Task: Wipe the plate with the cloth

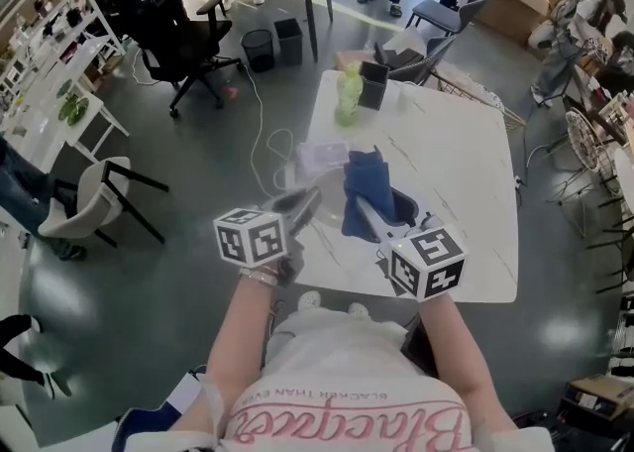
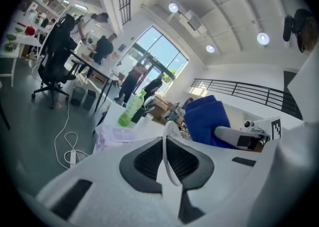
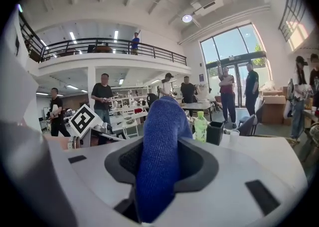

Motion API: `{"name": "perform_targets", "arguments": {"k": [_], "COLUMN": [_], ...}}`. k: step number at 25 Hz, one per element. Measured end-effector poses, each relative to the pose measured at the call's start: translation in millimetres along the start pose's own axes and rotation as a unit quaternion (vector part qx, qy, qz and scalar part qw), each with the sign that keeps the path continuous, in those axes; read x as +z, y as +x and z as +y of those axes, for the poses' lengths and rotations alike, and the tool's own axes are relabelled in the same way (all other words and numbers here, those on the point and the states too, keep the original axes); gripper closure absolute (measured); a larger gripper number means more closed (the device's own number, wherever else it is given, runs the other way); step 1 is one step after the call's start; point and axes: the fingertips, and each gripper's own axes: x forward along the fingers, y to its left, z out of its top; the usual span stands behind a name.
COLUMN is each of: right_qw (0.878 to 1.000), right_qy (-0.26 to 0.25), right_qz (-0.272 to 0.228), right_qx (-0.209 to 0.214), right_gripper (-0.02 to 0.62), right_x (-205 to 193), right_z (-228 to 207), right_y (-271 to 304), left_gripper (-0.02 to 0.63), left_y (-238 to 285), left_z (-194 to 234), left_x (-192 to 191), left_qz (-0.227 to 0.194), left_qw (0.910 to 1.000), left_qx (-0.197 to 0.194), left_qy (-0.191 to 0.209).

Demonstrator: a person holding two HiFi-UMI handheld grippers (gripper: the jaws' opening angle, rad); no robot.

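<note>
White and thin, the plate [image 2: 164,154] is sitting edge-on between the fingers of the left gripper [image 1: 300,207], which are pinching its rim. It is hanging in the air over the tabletop's [image 1: 466,172] left edge, toward the near corner. Beyond it, a pale plastic bag [image 1: 322,155] is lying by that same edge, and a green bottle [image 1: 348,95] is standing near the far left corner. To the right, the blue cloth [image 1: 367,182] is drooping over the middle of the tabletop, close beside the plate, with the right gripper's [image 1: 365,214] fingers squeezing a fold of it.
</note>
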Motion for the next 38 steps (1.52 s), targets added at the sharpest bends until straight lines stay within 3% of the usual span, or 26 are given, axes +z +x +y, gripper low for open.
{"name": "perform_targets", "arguments": {"k": [6,13,27,38], "right_qw": [0.999,0.996,0.997,0.989], "right_qy": [-0.037,-0.084,-0.062,-0.014], "right_qz": [-0.025,-0.013,-0.021,-0.014], "right_qx": [0.028,0.032,-0.039,-0.150], "right_gripper": [0.451,0.449,0.449,0.449], "right_x": [30.5,29.6,30.0,13.8], "right_z": [24.2,38.3,-16.4,-93.4], "right_y": [2.8,14.4,4.6,-34.8], "left_gripper": [0.584,0.584,0.584,0.584], "left_y": [-1.2,-4.8,-5.8,-8.0], "left_z": [-29.8,-45.4,-49.0,-51.7], "left_x": [19.7,23.8,35.8,54.4], "left_qz": [-0.021,-0.022,-0.043,-0.076], "left_qw": [0.9991,0.9974,0.9968,0.9949], "left_qx": [-0.008,-0.002,-0.014,-0.014], "left_qy": [0.036,0.069,0.065,0.065]}}
